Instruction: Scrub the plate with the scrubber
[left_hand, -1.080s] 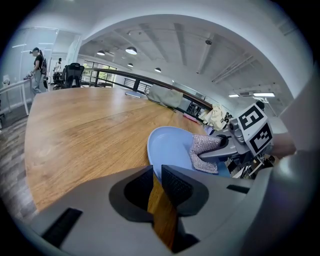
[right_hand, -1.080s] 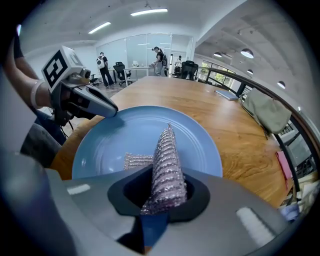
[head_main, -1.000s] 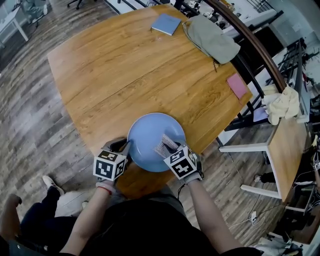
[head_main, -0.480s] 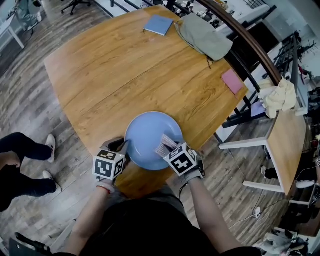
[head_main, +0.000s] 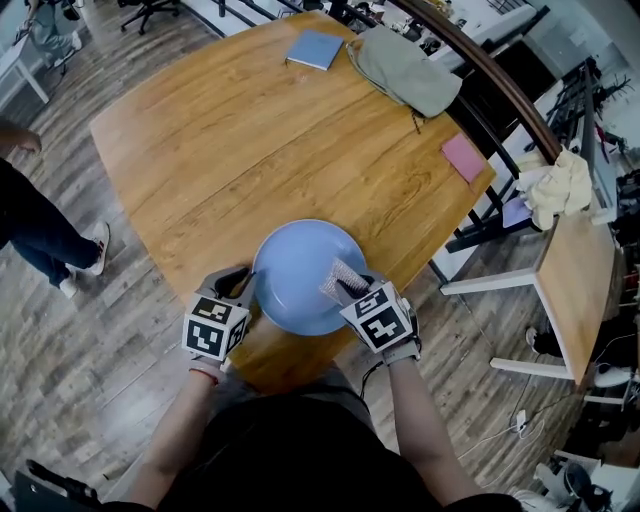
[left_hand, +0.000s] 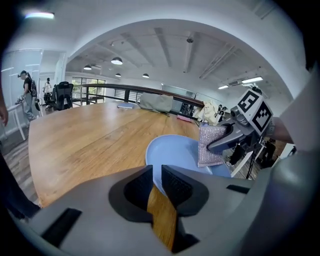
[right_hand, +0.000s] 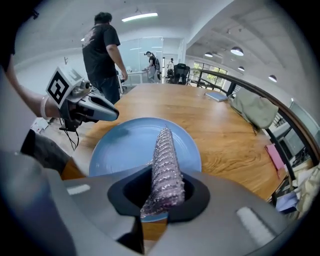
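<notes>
Blue plate (head_main: 295, 270) lying at the near edge of the wooden table (head_main: 200, 130), directly before the person holding the grippers. Sparkly scrubber (right_hand: 165, 160) stands on edge over the plate's right part, pinched between the jaws of the right gripper (head_main: 355, 290). Left gripper (left_hand: 156, 176), jaws drawn narrow, clamps the plate's left rim. Farther off on the table: a blue notebook (head_main: 315, 48) and a grey-green bag (head_main: 405, 70) at the far edge, a pink pad (head_main: 464, 157) near the right edge. A bystander (head_main: 35, 225) stands on the floor to the left, apart from the table
</notes>
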